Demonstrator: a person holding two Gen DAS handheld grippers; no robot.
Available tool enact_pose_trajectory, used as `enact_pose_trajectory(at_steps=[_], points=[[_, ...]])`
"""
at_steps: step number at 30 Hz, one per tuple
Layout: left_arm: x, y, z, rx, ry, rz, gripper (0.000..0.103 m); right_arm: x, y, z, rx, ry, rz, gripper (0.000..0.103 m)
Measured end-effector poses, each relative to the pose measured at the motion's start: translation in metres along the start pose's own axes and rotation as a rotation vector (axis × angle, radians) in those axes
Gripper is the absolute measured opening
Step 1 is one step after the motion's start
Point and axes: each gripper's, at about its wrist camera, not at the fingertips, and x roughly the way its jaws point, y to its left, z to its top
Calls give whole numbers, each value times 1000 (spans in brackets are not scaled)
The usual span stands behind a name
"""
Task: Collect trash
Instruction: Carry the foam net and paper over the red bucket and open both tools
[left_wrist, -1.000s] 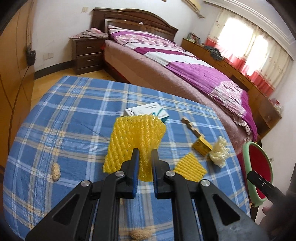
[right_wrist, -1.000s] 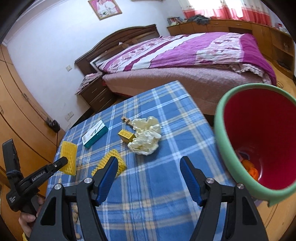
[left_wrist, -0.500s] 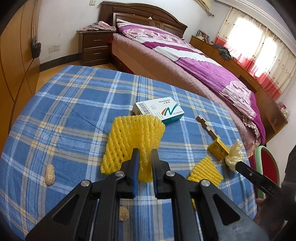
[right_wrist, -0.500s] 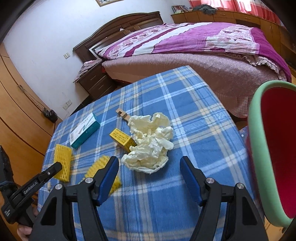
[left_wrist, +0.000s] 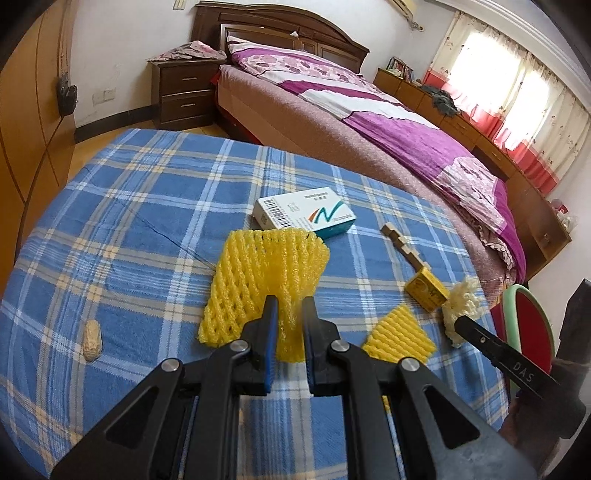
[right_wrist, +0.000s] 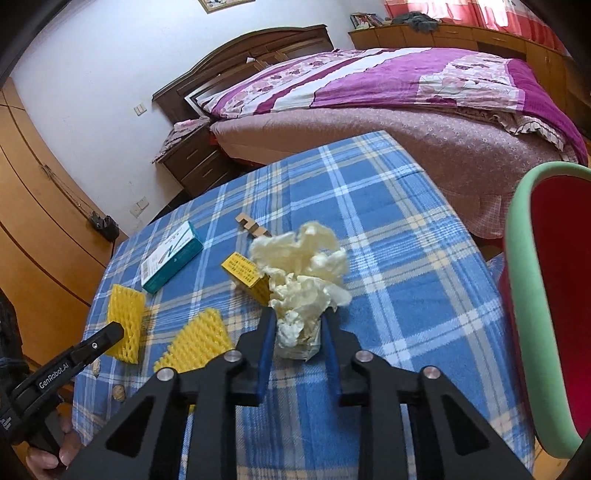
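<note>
left gripper (left_wrist: 289, 308): clenched on the near edge of the big yellow foam net (left_wrist: 264, 280); net pinched between the blue pads, rest of it lying on the table.
right gripper (right_wrist: 298, 319): narrowed around the crumpled tissue wad (right_wrist: 304, 273); pads sit at both sides of its near end, looks like a grasp but firm contact is hard to confirm.
table (left_wrist: 147, 206): covered in blue plaid cloth, carries all the trash.
big yellow foam net: middle of table, just near of the white-teal box (left_wrist: 304, 216).
small yellow foam net (right_wrist: 197, 341): near side, left of the right gripper, apart from the wad.
yellow carton (right_wrist: 247, 275): touching the wad's left side.
wooden block strip (right_wrist: 251, 226): far of the carton, beside the wad's far edge.
peanuts: one peanut (left_wrist: 92, 334) at left of table, well apart from the nets.
bin (right_wrist: 528, 295): red inside, green rim, off the table's right edge.
bed (left_wrist: 388, 122): purple cover, far behind the table.
</note>
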Motion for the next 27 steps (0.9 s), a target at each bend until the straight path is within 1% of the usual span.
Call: enact_pose_trajectory(at_steps=[13,19,27], points=[[-34,-19,-6,24,-40,-57,12,-56,-5,-10,45,-81,36,24],[-54,-34,-9,55,-67,-85,12,-86,-9,-15,60,-128,48,24],[-75,-58,-17,97,-83,-132,12,-130,-15,-25,74,-202,58,24]])
